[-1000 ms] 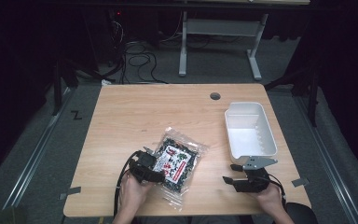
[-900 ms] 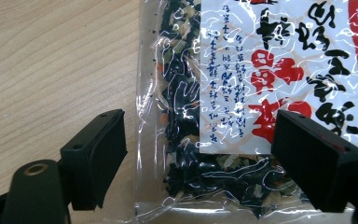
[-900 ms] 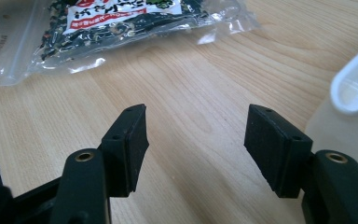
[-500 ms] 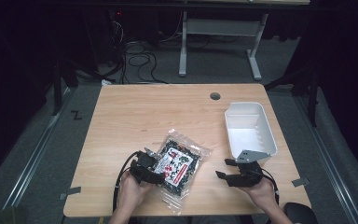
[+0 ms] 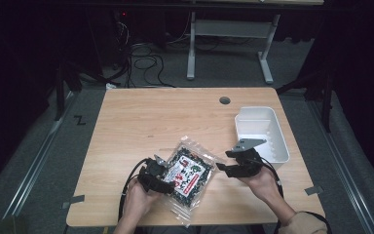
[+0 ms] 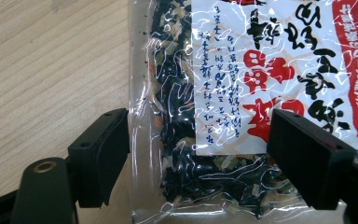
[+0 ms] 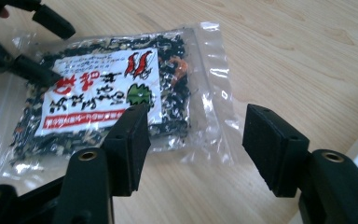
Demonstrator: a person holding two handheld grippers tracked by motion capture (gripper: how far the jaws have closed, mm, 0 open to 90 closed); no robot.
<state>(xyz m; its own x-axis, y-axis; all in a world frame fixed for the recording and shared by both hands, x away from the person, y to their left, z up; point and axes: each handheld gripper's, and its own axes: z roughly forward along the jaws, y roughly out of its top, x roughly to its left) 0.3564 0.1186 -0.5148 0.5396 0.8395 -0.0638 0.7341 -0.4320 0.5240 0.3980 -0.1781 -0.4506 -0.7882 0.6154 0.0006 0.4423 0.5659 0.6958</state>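
A clear plastic bag of dark dried bits with a white and red label [image 5: 189,176] lies flat on the wooden table [image 5: 141,126], near its front edge. My left gripper [image 5: 161,176] is open at the bag's left end, one jaw on each side of the bag [image 6: 223,107]. My right gripper [image 5: 223,168] is open just right of the bag, its jaws astride the bag's clear sealed edge [image 7: 214,98] and apart from it. The left gripper [image 7: 37,46] appears at the far end of the bag in the right gripper view.
An empty white plastic bin [image 5: 261,131] stands at the table's right side, just behind my right gripper. A round cable hole [image 5: 224,100] sits near the back edge. Tape strips [image 5: 73,201] mark the front corners. A desk frame and cables lie beyond on the floor.
My right gripper has moved left from the bin's front toward the bag's right edge. The left gripper stays at the bag's left end.
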